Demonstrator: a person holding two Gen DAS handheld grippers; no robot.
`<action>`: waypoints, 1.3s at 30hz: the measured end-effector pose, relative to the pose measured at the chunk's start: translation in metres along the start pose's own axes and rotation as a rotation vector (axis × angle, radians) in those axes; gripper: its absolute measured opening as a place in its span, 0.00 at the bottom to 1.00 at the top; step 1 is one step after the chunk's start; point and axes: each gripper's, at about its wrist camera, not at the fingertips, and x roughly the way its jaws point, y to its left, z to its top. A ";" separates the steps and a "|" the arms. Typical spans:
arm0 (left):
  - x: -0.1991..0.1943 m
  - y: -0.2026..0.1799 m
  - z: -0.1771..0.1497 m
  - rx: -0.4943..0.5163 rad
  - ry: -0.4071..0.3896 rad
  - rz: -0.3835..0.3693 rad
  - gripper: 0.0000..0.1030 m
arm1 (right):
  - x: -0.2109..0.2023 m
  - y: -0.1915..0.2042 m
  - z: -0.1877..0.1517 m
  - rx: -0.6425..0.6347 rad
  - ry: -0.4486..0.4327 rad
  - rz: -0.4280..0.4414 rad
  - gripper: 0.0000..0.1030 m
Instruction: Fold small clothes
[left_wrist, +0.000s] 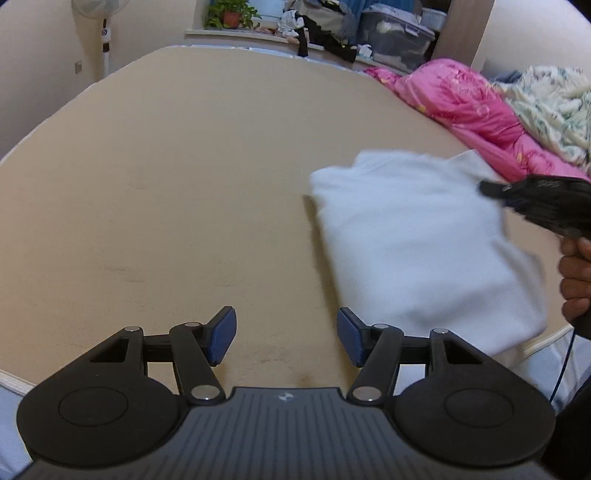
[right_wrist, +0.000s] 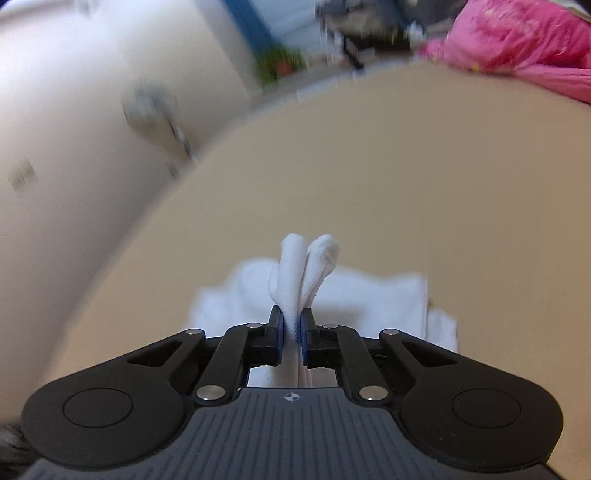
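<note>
Right gripper (right_wrist: 291, 334) pinches the white garment (left_wrist: 417, 236); left gripper (left_wrist: 286, 334), spread and empty, hangs beside its left edge.

A tan bed (left_wrist: 192, 177) fills the room between cream walls (left_wrist: 33, 74); a standing fan (left_wrist: 105, 33), potted plant (left_wrist: 231, 14) and storage bin (left_wrist: 400, 37) line its far edge.

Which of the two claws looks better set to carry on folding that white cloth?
The right gripper: its jaws are already pinched on a bunched fold of the white cloth. The left gripper is open, holds nothing, and hangs over bare mattress beside the cloth.
</note>
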 end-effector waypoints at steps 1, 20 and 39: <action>0.000 -0.002 0.000 0.005 -0.004 -0.006 0.64 | -0.005 -0.005 0.003 0.005 -0.017 -0.028 0.08; 0.042 -0.054 -0.013 0.044 0.053 -0.290 0.66 | -0.022 -0.044 -0.045 -0.012 0.335 -0.096 0.55; 0.099 -0.025 -0.011 -0.239 0.318 -0.482 0.11 | -0.051 -0.068 -0.061 0.062 0.427 -0.033 0.03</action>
